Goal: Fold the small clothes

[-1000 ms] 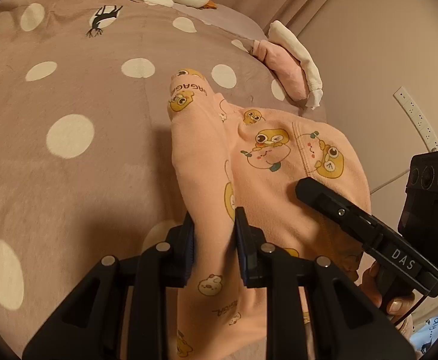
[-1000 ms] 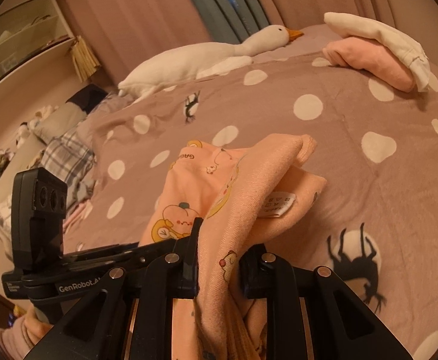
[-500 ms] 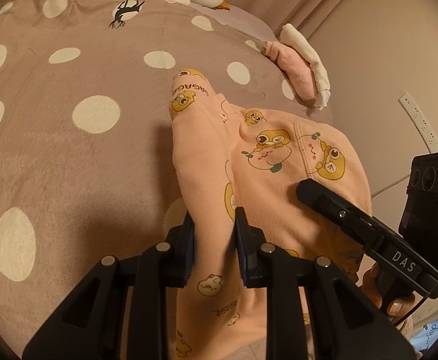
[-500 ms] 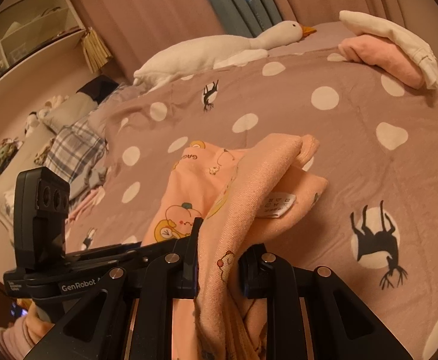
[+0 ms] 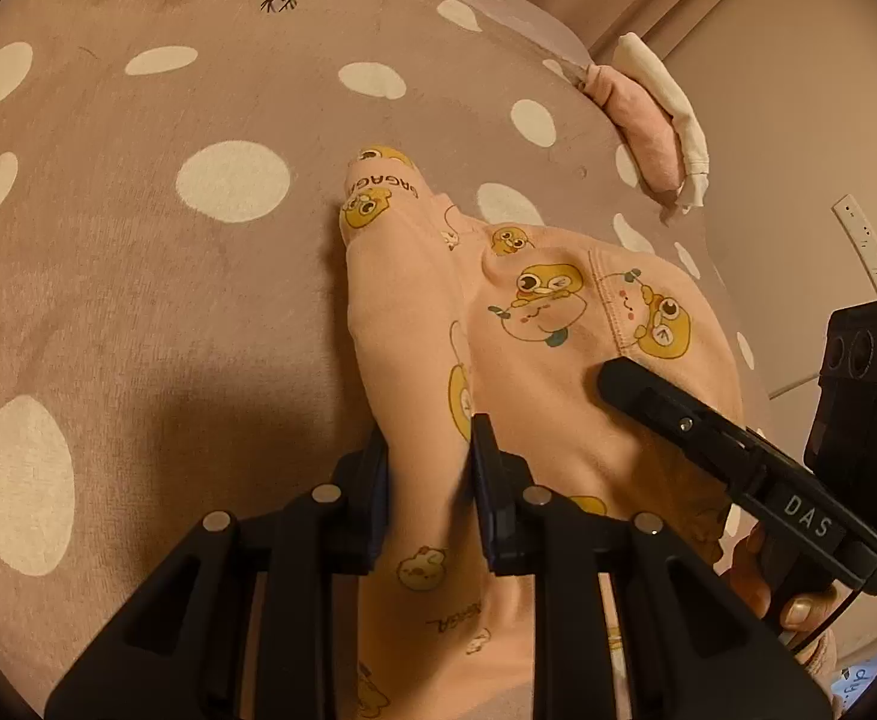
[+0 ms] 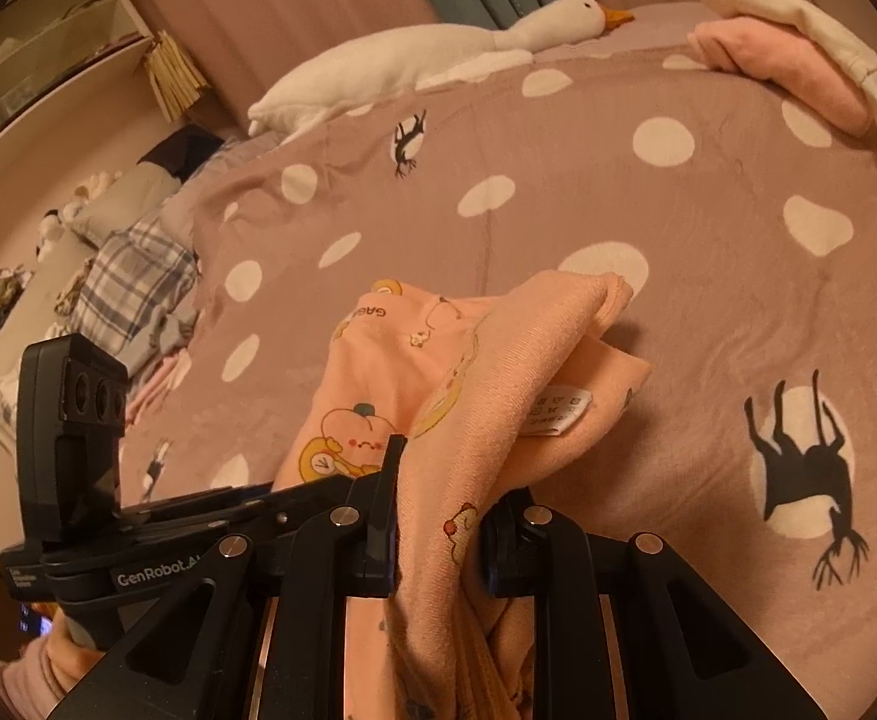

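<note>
On the bed, ahead of both grippers: a peach garment (image 5: pixel 534 360) printed with cartoon animals, part lifted and part resting on the polka-dot bedspread (image 5: pixel 138 276).
Left gripper (image 5: pixel 428 468): closed down on a raised ridge of the garment, cloth pinched between its jaws; the far end of that ridge lies on the bedspread straight ahead of it.
Right gripper (image 6: pixel 438 516): likewise clamped on a gathered bunch of the garment; a white care label (image 6: pixel 558 411) shows on the layer just beyond and to the right of its jaws.
Relation of the two: side by side and close, each holding a separate fold of the same piece.
Step in hand (judged): a fold carried over, both edges held above the layer underneath.
Next move calls for (judged): bringing the held edges forward and down onto the lying part, keeping them level so the layers stack evenly, then letting go.
Far beyond the grippers: a folded pink and white pile (image 6: pixel 798 54) and a plush goose (image 6: pixel 438 54), well apart from the work.
</note>
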The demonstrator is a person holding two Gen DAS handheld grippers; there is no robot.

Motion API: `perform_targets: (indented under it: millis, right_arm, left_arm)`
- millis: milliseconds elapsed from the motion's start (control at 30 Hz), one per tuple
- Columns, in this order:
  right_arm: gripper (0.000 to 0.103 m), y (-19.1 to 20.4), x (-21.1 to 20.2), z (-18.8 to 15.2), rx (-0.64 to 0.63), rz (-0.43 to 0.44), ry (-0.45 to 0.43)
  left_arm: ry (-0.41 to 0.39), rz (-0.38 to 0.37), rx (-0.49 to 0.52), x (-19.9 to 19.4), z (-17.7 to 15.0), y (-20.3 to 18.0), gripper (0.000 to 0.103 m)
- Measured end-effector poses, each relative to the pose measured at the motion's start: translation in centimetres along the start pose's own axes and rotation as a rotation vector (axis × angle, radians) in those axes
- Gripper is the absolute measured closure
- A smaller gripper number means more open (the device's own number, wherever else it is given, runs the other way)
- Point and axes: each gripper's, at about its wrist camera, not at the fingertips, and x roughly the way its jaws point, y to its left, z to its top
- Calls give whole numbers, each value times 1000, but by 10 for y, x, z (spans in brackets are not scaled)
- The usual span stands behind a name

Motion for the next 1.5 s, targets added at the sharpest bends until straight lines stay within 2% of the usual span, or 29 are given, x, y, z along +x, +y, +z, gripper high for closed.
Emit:
perform_targets:
  millis: [200,400,433,500,567,700,1333,1500]
  right_arm:
    - [81,-15,3,-4,53,-16,29]
    - [81,-42,5,-14,166,-28,62]
    - [79,-45,6,-15,181,-26,64]
    - [76,-48,6,-17,201,-28,66]
    - [68,-51,6,-18,222,-35,70]
    - [63,-56,6,-19,245,-42,75]
    - [58,-59,-16,-31,271,-29,48]
    - [56,-47,-28,-41,227,39,31]
  left_arm:
    - [15,16,0,2,-1,6,76]
    - [20,27,-5,3,-4,14,71]
    - [21,31,-2,3,-5,14,70]
    - [24,58,7,3,-6,14,61]
    - [25,77,8,2,-7,16,55]
    - [24,93,11,-1,-11,19,49]
    - [14,163,56,-16,-30,16,48]
    - [13,157,51,-20,-37,14,50]
